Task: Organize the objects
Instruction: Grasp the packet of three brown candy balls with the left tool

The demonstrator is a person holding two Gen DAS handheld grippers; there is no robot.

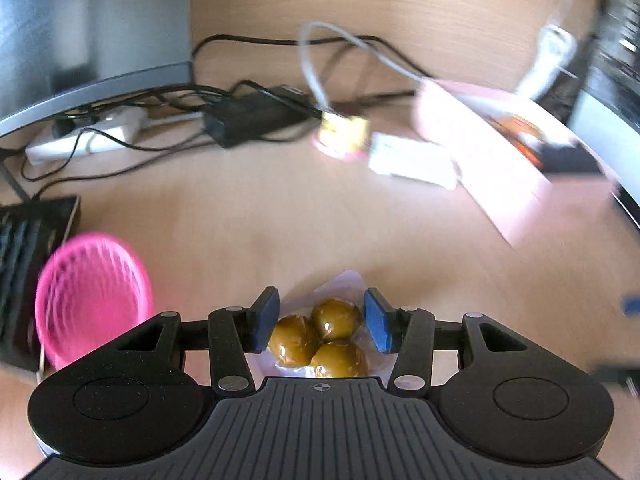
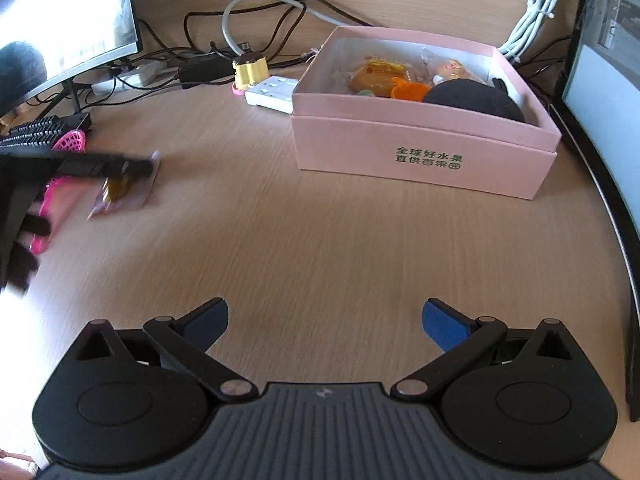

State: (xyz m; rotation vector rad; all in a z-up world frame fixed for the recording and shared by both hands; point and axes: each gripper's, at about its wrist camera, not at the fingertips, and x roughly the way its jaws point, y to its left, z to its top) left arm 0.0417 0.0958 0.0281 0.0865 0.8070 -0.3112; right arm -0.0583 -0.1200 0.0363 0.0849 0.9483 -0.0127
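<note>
A clear packet of three olive-green balls (image 1: 320, 332) sits between the blue pads of my left gripper (image 1: 320, 312), which is shut on it just above the wooden table. In the right wrist view that gripper (image 2: 116, 168) is a dark blur at the left, and the packet (image 2: 120, 192) hangs under it. A pink mesh basket (image 1: 92, 292) stands to its left. The open pink box (image 2: 424, 136) at the back right holds snack packets, an orange piece and a black object. My right gripper (image 2: 324, 320) is open over bare table, with nothing between its fingers.
A monitor (image 2: 68, 20) stands at the back left and another screen (image 2: 600, 80) along the right edge. Cables, a black adapter (image 1: 248, 120), a white power strip (image 2: 272, 94) and a yellow battery pack (image 2: 250, 72) lie behind. A black keyboard (image 2: 36, 132) is at the left.
</note>
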